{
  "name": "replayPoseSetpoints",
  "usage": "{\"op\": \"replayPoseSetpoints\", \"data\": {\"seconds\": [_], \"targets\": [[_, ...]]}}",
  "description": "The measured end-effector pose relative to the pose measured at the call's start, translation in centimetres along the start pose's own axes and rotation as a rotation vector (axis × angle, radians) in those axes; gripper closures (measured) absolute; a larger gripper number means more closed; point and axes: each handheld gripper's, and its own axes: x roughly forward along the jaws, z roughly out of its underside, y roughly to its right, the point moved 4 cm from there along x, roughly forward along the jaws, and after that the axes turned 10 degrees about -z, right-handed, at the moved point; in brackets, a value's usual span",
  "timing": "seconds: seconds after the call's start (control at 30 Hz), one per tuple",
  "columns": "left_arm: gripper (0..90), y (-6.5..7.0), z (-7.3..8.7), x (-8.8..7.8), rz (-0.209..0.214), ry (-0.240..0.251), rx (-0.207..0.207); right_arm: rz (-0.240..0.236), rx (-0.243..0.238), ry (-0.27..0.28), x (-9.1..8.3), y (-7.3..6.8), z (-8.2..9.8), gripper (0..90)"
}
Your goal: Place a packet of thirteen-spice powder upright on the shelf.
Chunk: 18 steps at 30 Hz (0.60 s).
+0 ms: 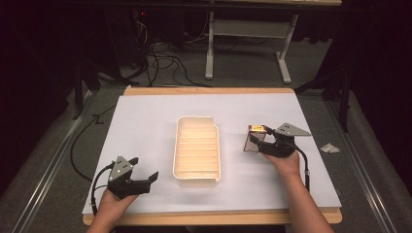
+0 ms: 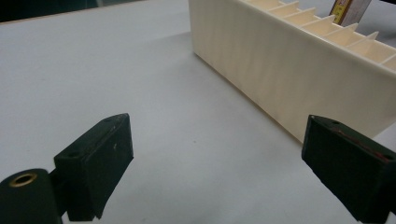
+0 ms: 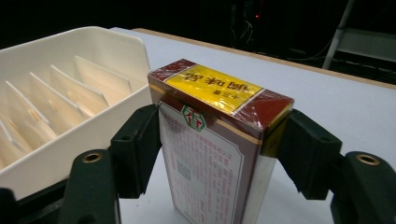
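A dark red box (image 3: 210,154) with a yellow label on its top end stands upright between the jaws of my right gripper (image 3: 217,156), which is shut on its two narrow sides. In the high view the box (image 1: 254,138) and right gripper (image 1: 258,141) sit just right of the cream tray (image 1: 197,180). I cannot tell if the box's bottom touches the table. The cream tray (image 3: 112,116) has several thin dividers across it. My left gripper (image 1: 144,170) rests near the table's front left corner. Its jaws are wide apart, left gripper (image 2: 219,172) open with nothing between them, facing the tray's long wall (image 2: 289,70).
White paper (image 1: 145,121) covers the wooden table. A small crumpled white scrap (image 1: 330,148) lies off the paper at the right. Cables and a table frame (image 1: 248,48) are on the floor beyond the far edge. The box's tip (image 2: 348,11) peeks over the tray.
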Motion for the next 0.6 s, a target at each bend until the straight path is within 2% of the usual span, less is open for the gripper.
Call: {"op": "replayPoseSetpoints", "data": {"seconds": [0.37,0.6], "targets": [[9.4,0.00,0.05,0.02,0.000,-0.002,0.000,0.006,-0.021,-0.007,-0.25,-0.29,0.10,43.9],[9.5,-0.06,-0.06,-0.03,0.000,0.001,-0.001,0.001,-0.039,-0.009,-0.34,-0.82,0.12,54.4]]}}
